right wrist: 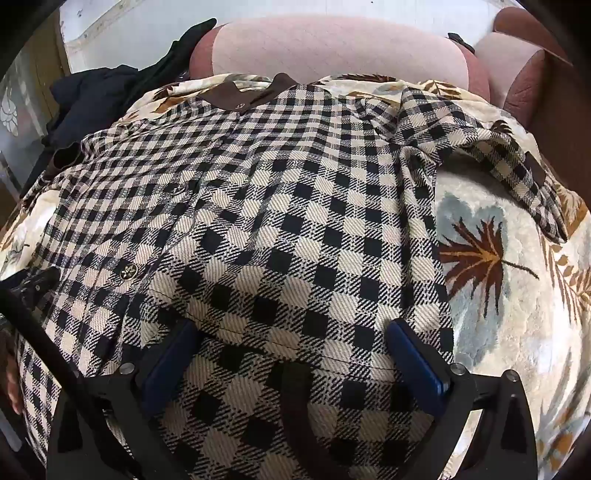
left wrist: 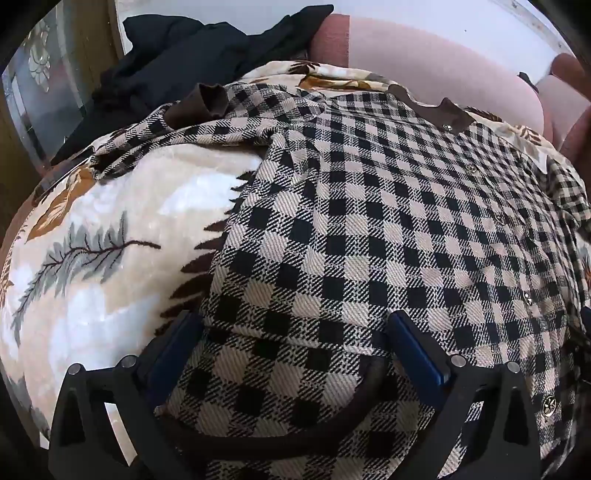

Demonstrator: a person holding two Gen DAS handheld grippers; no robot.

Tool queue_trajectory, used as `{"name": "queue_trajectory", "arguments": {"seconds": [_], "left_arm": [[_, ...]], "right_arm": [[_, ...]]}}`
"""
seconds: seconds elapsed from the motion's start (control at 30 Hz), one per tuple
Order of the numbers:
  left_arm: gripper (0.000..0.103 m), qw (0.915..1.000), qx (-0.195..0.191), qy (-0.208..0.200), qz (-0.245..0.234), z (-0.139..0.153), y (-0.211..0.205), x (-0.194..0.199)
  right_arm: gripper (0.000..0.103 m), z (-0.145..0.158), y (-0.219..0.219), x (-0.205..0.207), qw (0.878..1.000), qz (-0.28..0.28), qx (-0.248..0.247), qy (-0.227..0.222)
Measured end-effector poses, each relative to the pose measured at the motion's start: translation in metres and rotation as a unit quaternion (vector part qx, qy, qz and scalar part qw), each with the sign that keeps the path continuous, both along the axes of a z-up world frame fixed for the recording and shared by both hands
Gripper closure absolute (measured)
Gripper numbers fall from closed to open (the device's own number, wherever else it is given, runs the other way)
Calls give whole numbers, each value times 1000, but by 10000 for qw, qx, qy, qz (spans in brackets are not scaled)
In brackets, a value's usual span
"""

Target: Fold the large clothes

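Two grippers spread wide over shirt [left wrist: 369, 229] hem at 6 o'clock, left gripper [left wrist: 291, 325], right gripper [right wrist: 291, 328], blanket [right wrist: 517, 314] beneath, collar [right wrist: 240, 96] at 12 o'clock.

Shirt [right wrist: 295, 192]: checked black and cream, spread flat on the blanket [right wrist: 517, 295], brown collar [right wrist: 243, 92] far from the camera.
Right gripper [right wrist: 291, 328]: fingers spread wide over the shirt's near hem.
Sofa back [right wrist: 332, 48]: pink, behind the collar.
Dark clothes [right wrist: 96, 99]: heaped at upper left.

Pink quilted sofa back [right wrist: 340, 51] behind leaf-patterned blanket [right wrist: 517, 295], white wall [right wrist: 129, 22] above it, dark clothing heap [left wrist: 192, 55] left of sofa back
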State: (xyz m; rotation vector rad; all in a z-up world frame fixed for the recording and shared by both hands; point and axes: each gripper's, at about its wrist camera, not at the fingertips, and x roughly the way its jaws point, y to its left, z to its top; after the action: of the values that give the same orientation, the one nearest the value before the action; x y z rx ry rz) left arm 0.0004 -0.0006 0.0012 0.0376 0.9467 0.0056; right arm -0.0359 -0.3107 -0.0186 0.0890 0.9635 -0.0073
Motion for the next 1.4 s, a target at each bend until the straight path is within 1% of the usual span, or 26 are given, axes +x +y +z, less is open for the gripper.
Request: {"name": "queue_trajectory", "arguments": {"seconds": [0.07, 0.13, 0.17, 0.2, 0.23, 0.27, 0.3, 0.37, 0.47, 0.53, 0.6, 0.7, 0.77, 0.83, 0.9, 0.97, 1.03, 1.1, 1.13, 1.17, 1.2, 1.23, 1.27, 1.3, 1.33, 1.4], "left_arm": [[2, 9999, 126, 9, -42, -1, -3, 1], [2, 9997, 225, -121, -47, -3, -6, -6], [2, 9998, 151, -84, -32, -5, -3, -2], [2, 9998, 162, -74, -23, -5, -5, -2], [2, 9998, 114, -160, -13, -5, -3, -8], [2, 9996, 189, -175, 71, -3, -13, -9], [1, 9996, 171, -221, 69, -5, -15, -13], [1, 9997, 73, -221, 35, -2, -5, -7], [1, 9997, 9, -255, 25, 1, -2, -12], [1, 9996, -46, -261, 11, 5, 1, -16], [1, 9996, -79, -260, -14, 8, 3, -18], [1, 9997, -131, -226, -37, 9, 6, -13], [1, 9998, -57, -197, -25, 11, 3, -9], [1, 9998, 3, -194, -6, 11, 2, -8], [0, 9998, -19, -202, -8, 9, 2, -6], [0, 9997, -109, -213, -3, 7, 4, -4], [0, 9995, -96, -291, -15, 7, 4, -5], [0, 9996, -102, -281, -12, 7, 5, -4], [0, 9996, -81, -273, -8, 7, 4, -3], [0, 9995, -56, -310, -16, 5, 4, -7], [0, 9995, -43, -308, -12, 5, 3, -7], [0, 9995, -50, -304, -8, 6, 4, -5], [0, 9995, -45, -308, -10, 5, 3, -5], [0, 9995, -26, -299, -17, 6, 3, -4], [0, 9996, -8, -267, -14, 6, 2, -4], [0, 9997, -18, -249, -6, 3, 4, -7]], "right_arm": [[0, 1, 0, -1, 10000, -14, 39, -31], [0, 3, -3, -1, 9996, -68, 288, -20], [0, 6, -7, -3, 9991, -93, 418, -71], [0, 6, -6, -5, 9988, -126, 456, -99], [0, 4, -8, -9, 9985, -144, 518, -125], [0, 5, -6, -12, 9989, -123, 435, -133], [0, 5, -1, -13, 9995, -86, 284, -110], [0, 3, 12, -14, 9999, -69, 56, -54], [0, 6, 11, -18, 9997, -96, 186, -99], [0, 14, 3, -33, 9986, -363, 255, -271], [0, 25, -3, -52, 9969, -586, 171, -503], [0, 39, -2, -78, 9935, -732, -311, -820], [0, 47, -2, -92, 9903, -891, -390, -988], [0, 53, -5, -104, 9869, -1147, -193, -1121], [0, 58, -4, -112, 9841, -1287, -14, -1227], [0, 60, 0, -122, 9809, -1359, 1, -1390], [0, 57, 6, -139, 9756, -1545, -49, -1558], [0, 48, 3, -148, 9757, -1634, 89, -1454], [1, 48, 4, -146, 9784, -1632, 191, -1252], [1, 55, 5, -145, 9808, -1524, 494, -1110], [1, 63, 3, -148, 9789, -1424, 702, -1286], [2, 73, 6, -154, 9757, -1406, 697, -1530], [2, 82, 12, -159, 9732, -1422, 500, -1739], [2, 89, 19, -160, 9726, -1396, 223, -1848], [2, 93, 27, -158, 9736, -1304, 22, -1872], [2, 96, 39, -154, 9760, -1159, -164, -1838]]}}
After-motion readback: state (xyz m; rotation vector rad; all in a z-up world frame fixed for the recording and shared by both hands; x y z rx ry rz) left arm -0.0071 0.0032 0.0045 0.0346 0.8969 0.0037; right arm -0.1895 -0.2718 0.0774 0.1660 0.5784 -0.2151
